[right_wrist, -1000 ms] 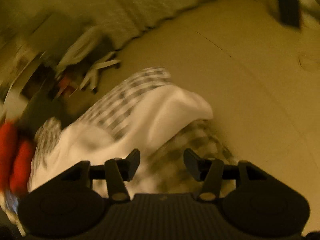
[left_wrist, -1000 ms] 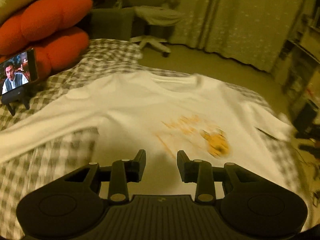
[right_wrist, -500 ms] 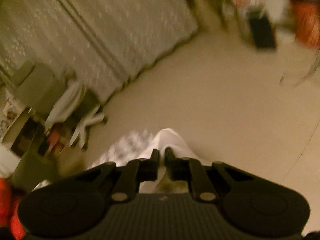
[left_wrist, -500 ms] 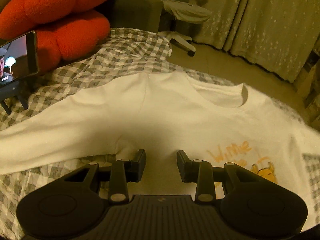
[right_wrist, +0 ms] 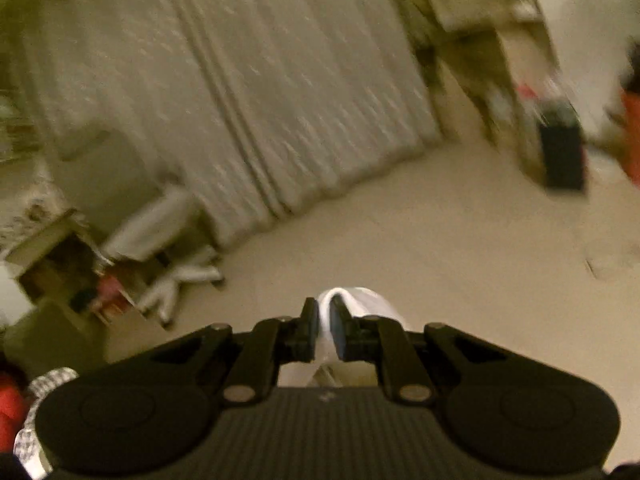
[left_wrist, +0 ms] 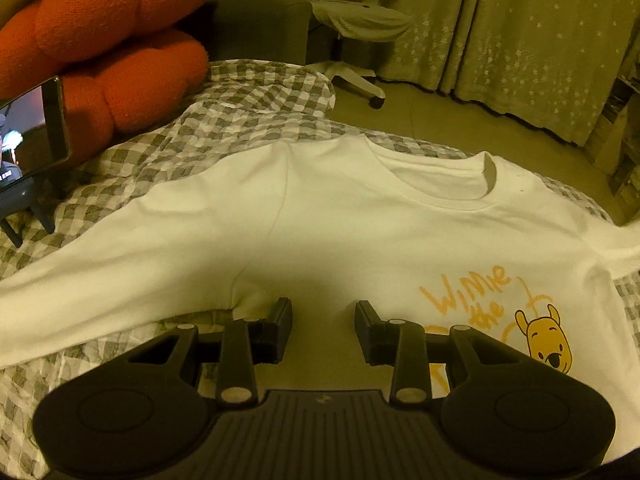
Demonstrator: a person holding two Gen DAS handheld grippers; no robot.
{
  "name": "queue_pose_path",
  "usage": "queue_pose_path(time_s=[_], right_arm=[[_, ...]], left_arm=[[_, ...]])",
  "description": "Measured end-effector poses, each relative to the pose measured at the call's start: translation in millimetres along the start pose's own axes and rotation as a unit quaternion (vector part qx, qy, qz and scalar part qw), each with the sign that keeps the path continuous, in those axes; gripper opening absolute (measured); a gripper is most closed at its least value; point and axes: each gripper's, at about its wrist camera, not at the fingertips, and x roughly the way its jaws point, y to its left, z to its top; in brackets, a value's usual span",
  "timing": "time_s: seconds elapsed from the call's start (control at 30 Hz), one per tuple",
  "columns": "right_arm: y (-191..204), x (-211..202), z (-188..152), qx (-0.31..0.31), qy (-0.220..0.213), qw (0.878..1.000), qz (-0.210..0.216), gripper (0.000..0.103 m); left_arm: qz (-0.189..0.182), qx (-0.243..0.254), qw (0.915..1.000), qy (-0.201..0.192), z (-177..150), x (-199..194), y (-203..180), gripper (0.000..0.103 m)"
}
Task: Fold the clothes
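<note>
A white long-sleeved shirt [left_wrist: 360,232] with a yellow bear print lies flat, front up, on a grey checked bedspread [left_wrist: 248,120]. Its one sleeve stretches out to the left edge of the left wrist view. My left gripper [left_wrist: 323,320] hovers open just above the shirt near that sleeve's armpit, with nothing between its fingers. In the right wrist view my right gripper [right_wrist: 325,322] is shut on a fold of the white sleeve [right_wrist: 360,300], lifted off the bed with the floor behind it. The rest of that sleeve is hidden below the gripper.
Orange cushions [left_wrist: 104,52] and a phone on a small stand [left_wrist: 28,136] sit at the bed's left. A white swivel chair [left_wrist: 360,28] and starred curtains [left_wrist: 520,40] stand beyond the bed. Shelves and a dark box [right_wrist: 562,152] line the bare floor.
My right gripper closed on the sleeve end and raised it, swinging its view up toward the curtains. My left gripper shifted left along the shirt toward the armpit and stayed open.
</note>
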Motion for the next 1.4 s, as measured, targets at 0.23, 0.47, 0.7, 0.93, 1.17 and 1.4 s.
queue_pose_path(time_s=[0.23, 0.47, 0.7, 0.93, 1.17, 1.4], right_arm=[[-3, 52, -8, -0.047, 0.045, 0.996, -0.057, 0.010], [27, 87, -22, -0.108, 0.173, 0.968, -0.144, 0.029], [143, 65, -36, -0.295, 0.146, 0.942, 0.069, 0.050], [239, 117, -95, -0.398, 0.220, 0.868, 0.199, 0.046], [246, 122, -105, -0.420, 0.246, 0.844, 0.225, 0.014], [262, 104, -104, -0.466, 0.179, 0.841, 0.208, 0.011]], left_arm=[[-0.006, 0.011, 0.9999, -0.005, -3, -1, 0, 0.035], [-0.018, -0.010, 0.9998, 0.002, 2, -5, 8, 0.035], [-0.027, -0.052, 0.9983, -0.004, 10, -9, 22, 0.035], [-0.018, -0.021, 0.9996, -0.005, 4, -7, 16, 0.035], [-0.022, -0.018, 0.9996, -0.007, 3, -8, 18, 0.035], [-0.001, -0.012, 0.9998, -0.013, 3, -9, 15, 0.034]])
